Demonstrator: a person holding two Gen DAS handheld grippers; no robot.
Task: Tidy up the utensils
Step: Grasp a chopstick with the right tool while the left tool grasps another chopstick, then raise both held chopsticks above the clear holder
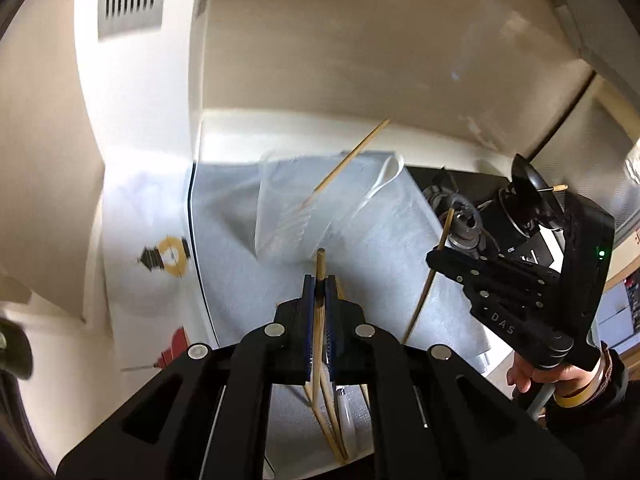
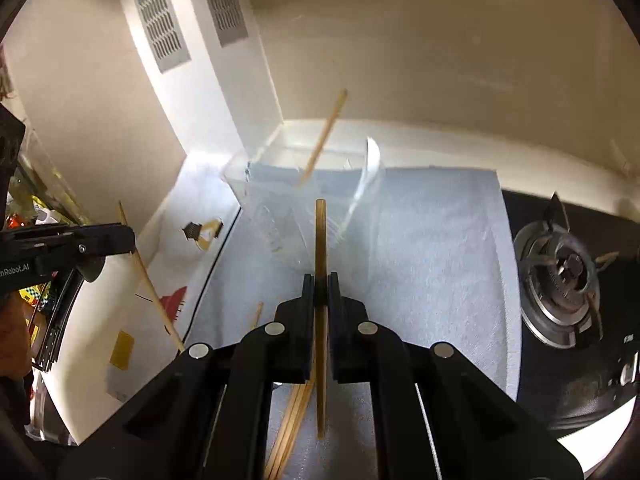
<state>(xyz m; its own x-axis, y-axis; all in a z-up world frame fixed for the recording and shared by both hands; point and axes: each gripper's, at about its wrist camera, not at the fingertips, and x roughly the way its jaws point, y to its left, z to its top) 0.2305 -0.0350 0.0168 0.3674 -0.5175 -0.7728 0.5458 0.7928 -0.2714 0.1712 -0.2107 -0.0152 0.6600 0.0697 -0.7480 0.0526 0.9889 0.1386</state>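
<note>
My left gripper point(image 1: 319, 286) is shut on a wooden chopstick point(image 1: 319, 320), held above a pale cloth point(image 1: 400, 240). My right gripper point(image 2: 320, 284) is shut on another wooden chopstick point(image 2: 320, 248); it shows in the left wrist view point(image 1: 434, 258) at the right with its chopstick point(image 1: 426, 288) hanging down. The left gripper shows at the left of the right wrist view point(image 2: 128, 236). A clear plastic container point(image 1: 312, 208) stands ahead on the cloth with one chopstick point(image 1: 348, 160) and a white spoon point(image 1: 386, 178) leaning in it; it also shows in the right wrist view point(image 2: 304, 192). Several loose chopsticks point(image 2: 292, 420) lie on the cloth below.
A gas stove burner point(image 2: 560, 280) sits to the right of the cloth. A white surface with printed pictures point(image 1: 168, 256) lies to the left. A beige wall point(image 1: 360, 40) runs behind the counter, with vent grilles point(image 2: 160, 20) on a white column at the left.
</note>
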